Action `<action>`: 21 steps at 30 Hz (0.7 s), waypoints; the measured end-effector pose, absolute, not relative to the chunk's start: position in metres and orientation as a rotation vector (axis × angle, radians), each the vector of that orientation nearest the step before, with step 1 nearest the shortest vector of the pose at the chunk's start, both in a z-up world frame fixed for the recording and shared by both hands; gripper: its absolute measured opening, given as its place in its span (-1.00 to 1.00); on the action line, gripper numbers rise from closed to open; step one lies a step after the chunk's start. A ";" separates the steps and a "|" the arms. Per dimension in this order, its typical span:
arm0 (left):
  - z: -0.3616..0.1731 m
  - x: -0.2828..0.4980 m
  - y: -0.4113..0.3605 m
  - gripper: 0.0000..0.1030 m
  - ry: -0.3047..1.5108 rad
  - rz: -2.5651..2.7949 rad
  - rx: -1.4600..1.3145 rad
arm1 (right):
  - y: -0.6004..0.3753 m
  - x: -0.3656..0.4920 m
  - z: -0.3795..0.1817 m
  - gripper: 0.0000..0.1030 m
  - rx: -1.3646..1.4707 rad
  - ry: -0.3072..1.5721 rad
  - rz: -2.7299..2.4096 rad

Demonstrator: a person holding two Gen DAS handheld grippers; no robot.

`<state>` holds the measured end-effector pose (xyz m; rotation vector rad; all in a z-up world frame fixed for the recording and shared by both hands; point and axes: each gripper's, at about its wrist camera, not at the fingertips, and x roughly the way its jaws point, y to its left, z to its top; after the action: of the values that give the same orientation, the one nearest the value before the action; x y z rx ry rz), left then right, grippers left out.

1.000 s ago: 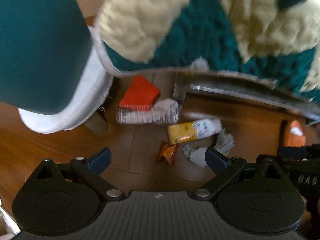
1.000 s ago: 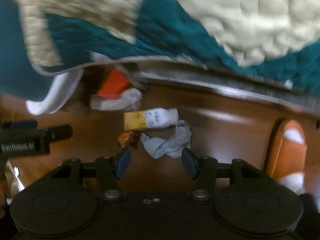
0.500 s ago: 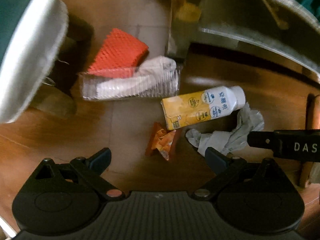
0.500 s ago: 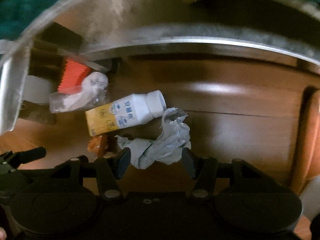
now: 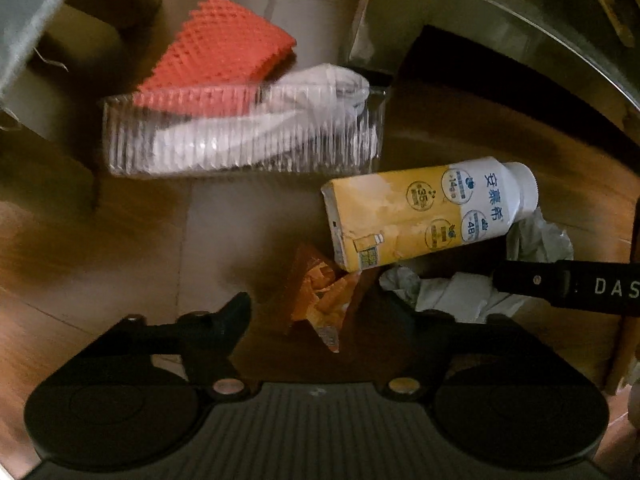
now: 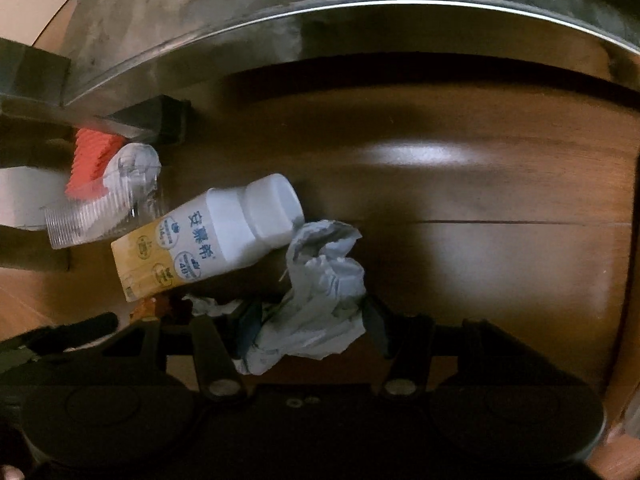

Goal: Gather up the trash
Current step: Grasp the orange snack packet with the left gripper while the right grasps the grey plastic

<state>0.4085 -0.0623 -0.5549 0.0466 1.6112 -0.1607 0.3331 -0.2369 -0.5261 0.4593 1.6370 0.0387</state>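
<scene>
Both grippers have dropped from bed height to just above the wooden floor (image 5: 120,240), and the litter now fills each view.

Left wrist view: the left gripper (image 5: 324,320) points straight down over an orange wrapper (image 5: 320,296); its jaws have just been closing and stand either side of the wrapper, not pressing it. The bottle (image 5: 424,212) lies on its side, cap toward the right, base near the wrapper. Behind it a clear plastic tray (image 5: 240,136) lies crosswise, holding an orange mesh (image 5: 224,52).

Right wrist view: the right gripper (image 6: 308,320) tilts steeply down, jaws apart around a crumpled tissue (image 6: 320,292), contact unclear. The bottle's cap touches the tissue.
</scene>
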 end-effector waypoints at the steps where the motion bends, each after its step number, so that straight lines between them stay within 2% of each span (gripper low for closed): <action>1: -0.556 0.409 -0.062 0.23 1.615 -0.161 0.039 | -0.236 0.333 -0.527 0.04 0.463 1.634 0.040; 4: -0.560 0.408 -0.063 0.05 1.622 -0.161 0.028 | -0.237 0.333 -0.526 0.01 0.451 1.628 0.051; 5: -0.560 0.408 -0.063 -0.12 1.625 -0.165 0.023 | -0.236 0.333 -0.526 -0.04 0.444 1.627 0.052; 6: -0.561 0.408 -0.063 -0.22 1.628 -0.165 0.018 | -0.236 0.333 -0.525 -0.21 0.438 1.625 0.056; 12: -0.559 0.404 -0.061 -0.30 1.624 -0.170 0.011 | -0.229 0.334 -0.520 -0.65 0.406 1.605 0.075; 21: -0.544 0.402 -0.050 -0.32 1.655 -0.113 -0.072 | -0.227 0.326 -0.488 -0.72 0.342 1.565 0.091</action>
<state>0.4019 -0.0500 -0.5438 -0.0717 1.6549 -0.1130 0.3260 -0.2275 -0.4883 0.3424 1.5648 0.0914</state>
